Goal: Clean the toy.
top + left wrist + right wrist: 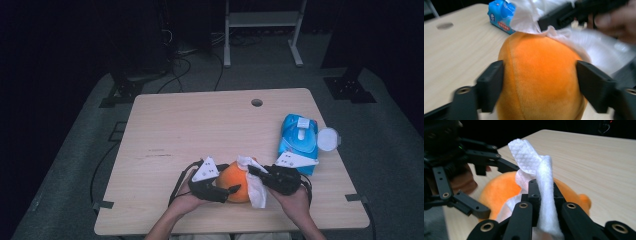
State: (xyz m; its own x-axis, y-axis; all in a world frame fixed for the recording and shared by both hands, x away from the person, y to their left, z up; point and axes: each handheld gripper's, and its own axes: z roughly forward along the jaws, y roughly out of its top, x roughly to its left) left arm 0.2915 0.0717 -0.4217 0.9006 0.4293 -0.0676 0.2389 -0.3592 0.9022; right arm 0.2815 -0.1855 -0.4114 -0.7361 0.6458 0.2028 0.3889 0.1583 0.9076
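A dim lab-like recording room: bare wooden table (200, 130), floor cables (185, 67), metal stand (262, 30).

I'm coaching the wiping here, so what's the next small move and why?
Probably drag the white textured wipe, pinched in the right gripper, down across the round orange plush toy. The left gripper clamps the toy on both sides, and the wipe lies only on its top.
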